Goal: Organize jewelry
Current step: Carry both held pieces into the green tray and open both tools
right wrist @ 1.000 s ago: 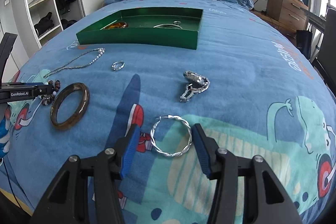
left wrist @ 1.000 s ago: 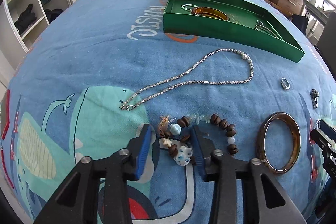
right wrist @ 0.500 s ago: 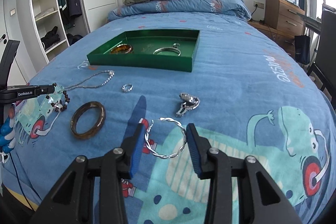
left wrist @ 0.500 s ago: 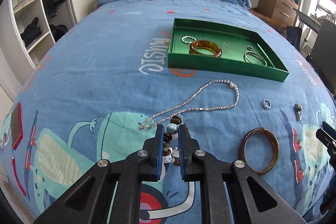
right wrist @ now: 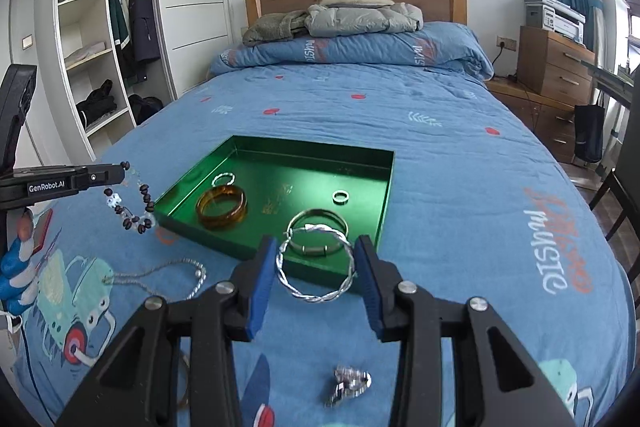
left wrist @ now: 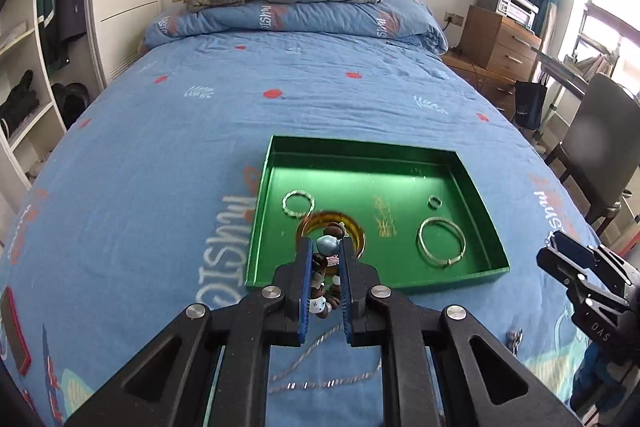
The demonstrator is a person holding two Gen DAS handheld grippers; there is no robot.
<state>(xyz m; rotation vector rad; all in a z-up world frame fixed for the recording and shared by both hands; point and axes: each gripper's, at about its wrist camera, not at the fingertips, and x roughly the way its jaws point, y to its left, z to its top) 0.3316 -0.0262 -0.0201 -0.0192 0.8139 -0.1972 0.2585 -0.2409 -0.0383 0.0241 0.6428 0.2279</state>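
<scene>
**Both tongs lifted jewelry toward the green tray**

At the far left of the right wrist view, the left tongs [right wrist: 120,173] carried the label "GenRobot.AI" on their side. They were nearly closed on a beaded bracelet [right wrist: 134,213], whose brown beads and pale charms hung below them in a loose loop, clear of the bed [right wrist: 460,187] and just left of the tray's near corner. In the left wrist view the same bracelet [left wrist: 326,267] was bunched between the blue pads, its length running along the fingers.

Below it a silver chain necklace [right wrist: 160,273] lay on the blue quilt, stretched roughly left to right. The green tray [right wrist: 384,195] sat mid-bed and held an amber bangle [right wrist: 221,207], a small twisted ring [right wrist: 223,179], a plain silver bangle [right wrist: 318,231] and a small ring [right wrist: 340,196].

The right tongs [right wrist: 316,267] stood half-open, gripping a twisted silver hoop [right wrist: 315,263] by its sides; the hoop stood tilted, overlapping the tray's near wall. A crumpled silver link bracelet [right wrist: 350,383] lay on the quilt beneath.

Further right, the quilt read "MUSIC" in white and orange. In the left wrist view the right tongs [left wrist: 576,267] bore the letters "DAS".
</scene>
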